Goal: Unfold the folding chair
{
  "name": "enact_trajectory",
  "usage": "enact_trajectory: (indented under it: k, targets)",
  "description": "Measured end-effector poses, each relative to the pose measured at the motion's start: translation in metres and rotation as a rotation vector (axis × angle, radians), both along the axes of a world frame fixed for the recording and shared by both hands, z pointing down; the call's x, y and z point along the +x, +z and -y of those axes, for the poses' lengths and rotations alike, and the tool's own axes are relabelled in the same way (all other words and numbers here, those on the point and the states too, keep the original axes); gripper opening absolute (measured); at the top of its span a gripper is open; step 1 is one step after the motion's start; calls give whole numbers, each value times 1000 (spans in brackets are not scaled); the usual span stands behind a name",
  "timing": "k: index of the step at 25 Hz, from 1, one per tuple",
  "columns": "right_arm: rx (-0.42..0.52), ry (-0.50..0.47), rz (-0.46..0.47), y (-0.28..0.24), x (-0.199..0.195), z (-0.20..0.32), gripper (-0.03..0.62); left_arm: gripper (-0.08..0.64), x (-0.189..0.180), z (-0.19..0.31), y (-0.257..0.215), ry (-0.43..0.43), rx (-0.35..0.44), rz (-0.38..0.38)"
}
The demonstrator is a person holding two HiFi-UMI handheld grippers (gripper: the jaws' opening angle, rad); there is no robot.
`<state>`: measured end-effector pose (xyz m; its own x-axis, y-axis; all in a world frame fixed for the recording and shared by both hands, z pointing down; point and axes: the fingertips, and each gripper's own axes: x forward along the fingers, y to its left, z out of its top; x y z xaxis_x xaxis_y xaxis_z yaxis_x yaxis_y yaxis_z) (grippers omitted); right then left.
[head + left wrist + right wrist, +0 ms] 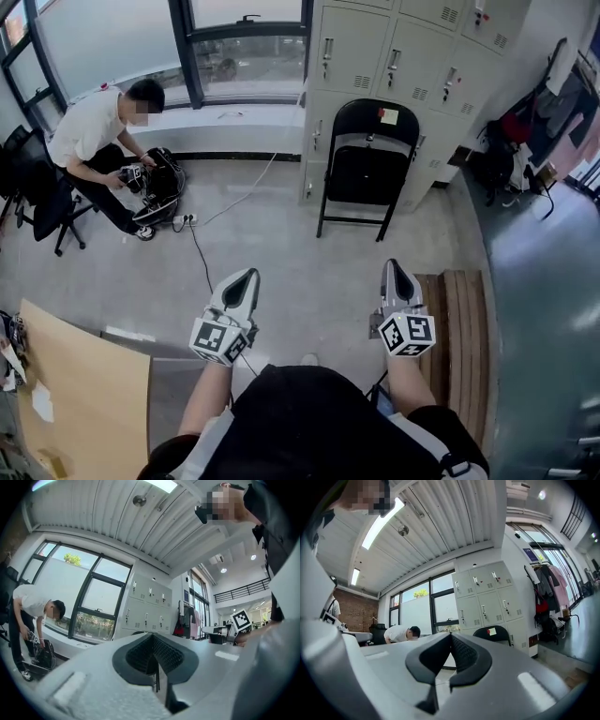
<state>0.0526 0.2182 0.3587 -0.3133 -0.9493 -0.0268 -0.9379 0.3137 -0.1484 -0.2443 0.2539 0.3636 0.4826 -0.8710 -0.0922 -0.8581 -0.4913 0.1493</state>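
A black folding chair (367,167) leans folded against the grey lockers (394,56) at the far side of the room, with a small note stuck on its backrest. In the right gripper view the chair's backrest (493,633) shows just over the jaws. My left gripper (242,280) and right gripper (397,276) are held level side by side, well short of the chair, both shut with nothing between the jaws. In the left gripper view the gripper (153,645) points toward the lockers (146,611).
A person (98,150) sits at the far left by the window, handling gear beside a black bag (161,183); a cable (202,253) runs across the floor. A wooden bench (461,328) lies to my right, a cardboard sheet (80,389) to my left.
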Motion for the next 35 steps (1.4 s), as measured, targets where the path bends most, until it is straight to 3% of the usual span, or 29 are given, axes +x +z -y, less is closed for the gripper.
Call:
enact_trajectory:
  k: [7, 14, 21, 27, 35]
  targets:
    - [-38, 35, -11, 12, 63, 36, 5, 3, 62, 58, -1, 22, -30, -11]
    - [-79, 88, 17, 26, 101, 61, 5, 2, 94, 102, 8, 66, -63, 11]
    - [-69, 132, 5, 29, 105, 106, 5, 2, 115, 171, 20, 143, -45, 19]
    - [-48, 164, -14, 9, 101, 173, 5, 2, 127, 250, 3, 215, 4, 10]
    - [-80, 190, -36, 6, 77, 246, 5, 2, 98, 330, 4, 251, -11, -12]
